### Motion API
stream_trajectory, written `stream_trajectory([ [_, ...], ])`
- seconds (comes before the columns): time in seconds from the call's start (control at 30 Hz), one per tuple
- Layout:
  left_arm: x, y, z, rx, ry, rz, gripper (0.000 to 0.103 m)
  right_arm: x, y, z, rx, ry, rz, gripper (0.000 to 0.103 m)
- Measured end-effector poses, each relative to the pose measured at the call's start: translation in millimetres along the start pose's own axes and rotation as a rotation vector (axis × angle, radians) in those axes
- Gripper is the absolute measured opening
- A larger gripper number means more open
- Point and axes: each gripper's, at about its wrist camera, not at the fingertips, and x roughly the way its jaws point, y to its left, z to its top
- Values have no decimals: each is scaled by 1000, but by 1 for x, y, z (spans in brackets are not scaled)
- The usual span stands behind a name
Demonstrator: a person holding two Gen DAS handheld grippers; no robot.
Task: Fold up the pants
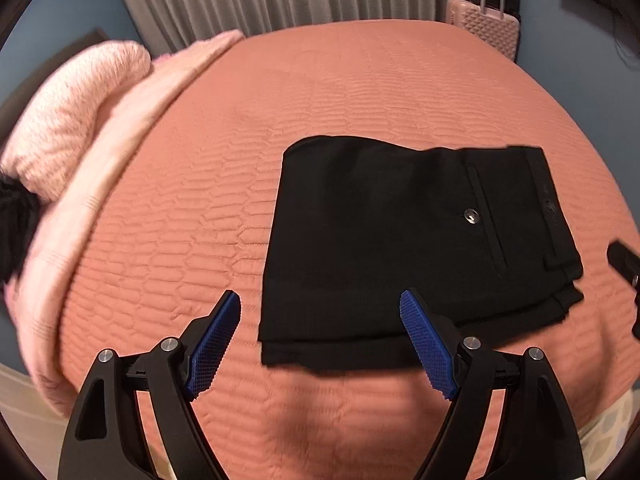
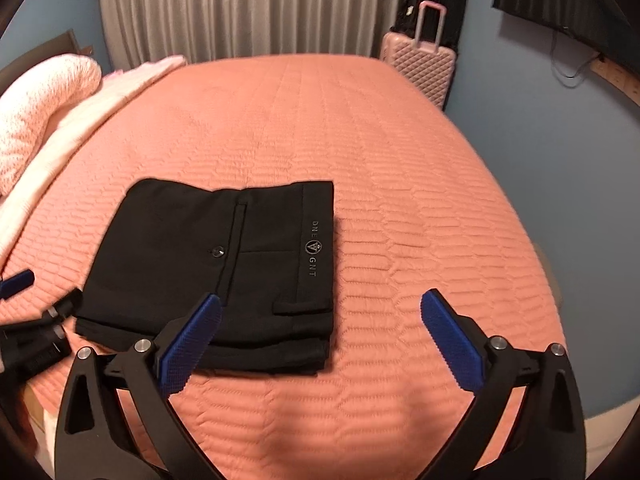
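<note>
Left wrist view: black pants point(image 1: 400, 240) lie folded into a compact stack on the salmon quilted bedspread point(image 1: 240, 120), near its front edge. Left gripper point(image 1: 320, 344) hovers at the stack's near edge, jaws spread wide, holding nothing. Right gripper point(image 2: 320, 344) likewise gapes empty beside the waistband point(image 2: 316, 248).

Salmon quilted bedspread point(image 2: 400, 200), pink knit blanket point(image 1: 68, 120) at its left, pink suitcase point(image 2: 420, 64) near grey curtain point(image 2: 240, 4).
</note>
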Motion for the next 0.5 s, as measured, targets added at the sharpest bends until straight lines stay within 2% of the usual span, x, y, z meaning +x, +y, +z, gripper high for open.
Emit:
stream_trajectory([
  [0.1,43,29,17,-92,31,-50,80,40,-6,7,3,63,21,98],
  [0.17,76,44,26,-139,96,-103,80,65,-12,9,25,105,50,98],
  [0.27,121,60,29,-207,201,-255,80,98,-19,10,71,168,108,98],
  [0.3,132,63,28,-232,232,-330,81,109,-22,8,92,194,159,98],
  [0.37,139,69,25,-266,218,-395,83,123,-26,4,127,225,209,98],
  [0.43,139,71,22,-261,200,-429,84,137,-31,-4,187,265,305,98],
  [0.5,138,73,20,-226,187,-458,84,138,-37,-11,233,230,339,98],
])
